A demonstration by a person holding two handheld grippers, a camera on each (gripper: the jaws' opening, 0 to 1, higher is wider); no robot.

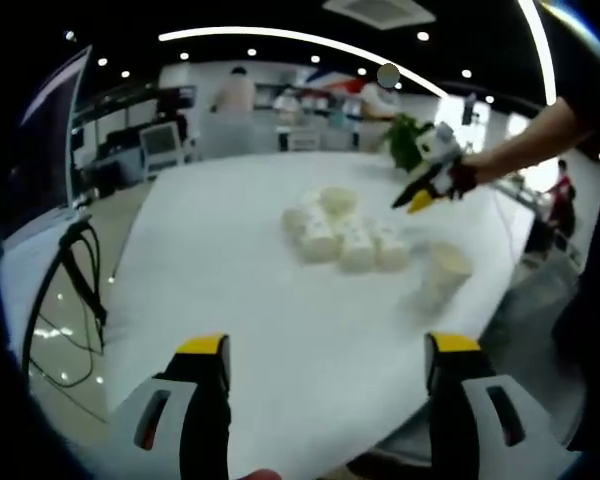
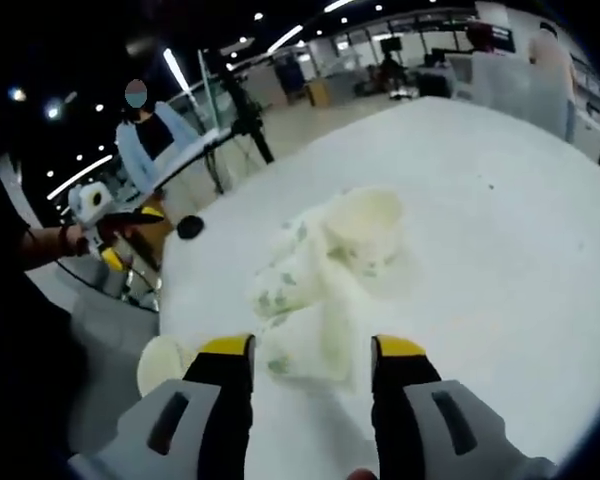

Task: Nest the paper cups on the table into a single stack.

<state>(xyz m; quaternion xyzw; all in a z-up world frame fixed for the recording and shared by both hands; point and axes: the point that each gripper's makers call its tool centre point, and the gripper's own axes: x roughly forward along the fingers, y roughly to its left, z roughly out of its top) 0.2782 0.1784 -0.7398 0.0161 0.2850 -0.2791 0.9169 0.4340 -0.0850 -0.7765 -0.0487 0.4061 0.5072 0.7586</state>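
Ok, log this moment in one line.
paper cups: loose cluster on table, unstacked | left gripper: open, empty | right gripper: open, nearing cluster

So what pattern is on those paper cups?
Green leafy print on cream paper cups, clearest in the right gripper view.

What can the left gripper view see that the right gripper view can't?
Left gripper view: a green plant past the table's far edge, black cables beside the table, and a cup standing apart near the table's edge.

Right gripper view: a person in a light blue top and a black tripod behind the table.

Both: the white table, the cluster of paper cups, and open yellow-tipped jaws at the bottom.
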